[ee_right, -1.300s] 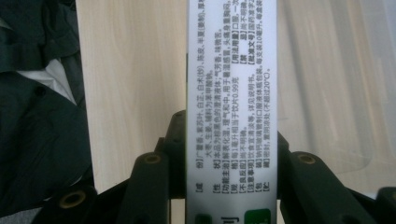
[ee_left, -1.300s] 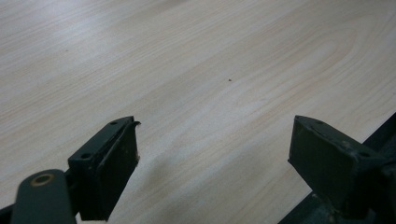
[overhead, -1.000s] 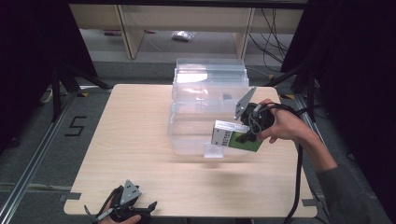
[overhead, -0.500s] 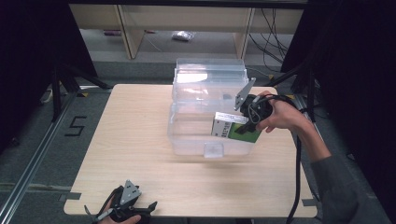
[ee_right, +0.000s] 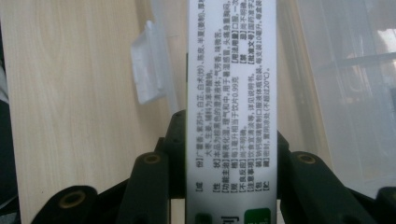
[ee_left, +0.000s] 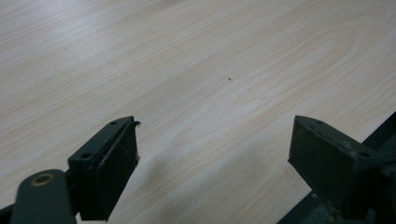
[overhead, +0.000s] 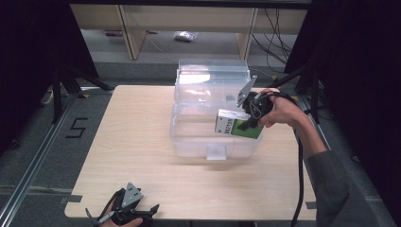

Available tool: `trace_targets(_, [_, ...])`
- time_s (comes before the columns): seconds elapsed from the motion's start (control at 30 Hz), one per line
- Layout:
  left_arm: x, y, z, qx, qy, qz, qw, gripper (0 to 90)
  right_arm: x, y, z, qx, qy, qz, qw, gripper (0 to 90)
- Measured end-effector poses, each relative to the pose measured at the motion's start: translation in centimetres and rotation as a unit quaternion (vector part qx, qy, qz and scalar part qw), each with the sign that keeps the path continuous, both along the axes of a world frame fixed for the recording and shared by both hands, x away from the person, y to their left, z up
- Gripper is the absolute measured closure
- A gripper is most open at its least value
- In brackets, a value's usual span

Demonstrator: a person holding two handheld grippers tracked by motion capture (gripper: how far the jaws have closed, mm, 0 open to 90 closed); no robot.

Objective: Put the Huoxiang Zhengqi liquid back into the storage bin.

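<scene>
A clear plastic storage box [overhead: 215, 137] stands open at the table's middle back, its lid [overhead: 213, 80] raised behind it. My right gripper [overhead: 246, 124] is shut on a white and green carton [overhead: 235, 126] and holds it above the box's right side. In the right gripper view the carton [ee_right: 231, 93] shows its white face with small printed text, clamped between both jaws, with the box's front latch [ee_right: 149, 70] to the left. My left gripper [overhead: 142, 213] rests open at the table's front edge. In the left gripper view it [ee_left: 212, 154] holds nothing over bare wood.
The light wooden table [overhead: 127, 142] has free room left of and in front of the box. A cable [overhead: 300, 189] trails from the right gripper down the table's right side. Shelving [overhead: 165, 23] stands behind the table, and dark curtains flank it.
The right gripper has carried the carton up and back, from the box's front right corner to above its right side. The left gripper has stayed put.
</scene>
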State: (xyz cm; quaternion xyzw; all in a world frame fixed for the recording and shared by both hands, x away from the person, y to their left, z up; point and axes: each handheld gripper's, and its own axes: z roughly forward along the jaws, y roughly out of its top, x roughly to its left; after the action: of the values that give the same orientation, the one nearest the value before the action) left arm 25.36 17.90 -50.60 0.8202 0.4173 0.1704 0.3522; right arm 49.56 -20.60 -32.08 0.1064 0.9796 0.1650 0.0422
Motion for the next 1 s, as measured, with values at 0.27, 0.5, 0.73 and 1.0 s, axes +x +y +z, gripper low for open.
trace_targets(0.27, [0.0, 0.0, 0.0, -0.002, -0.002, 0.000, 1.0000, 15.0, 0.9, -0.2, -0.7, -0.001, 0.000, -0.003, 1.0000, 64.8])
trace_targets(0.5, [0.0, 0.0, 0.0, 0.000, 0.001, 0.000, 1.0000, 15.0, 1.7, -0.2, -1.9, -0.009, 0.002, -0.004, 0.9999, 64.8])
trace_targets(0.73, [0.0, 0.0, 0.0, 0.000, 0.000, 0.000, 1.0000, 15.0, 2.1, 0.0, -2.8, -0.014, 0.011, -0.002, 0.9998, 64.8])
trace_targets(1.0, [0.0, 0.0, 0.0, 0.000, 0.000, 0.001, 1.0000, 15.0, 2.7, 0.1, -3.9, -0.016, 0.009, 0.003, 0.9998, 64.8])
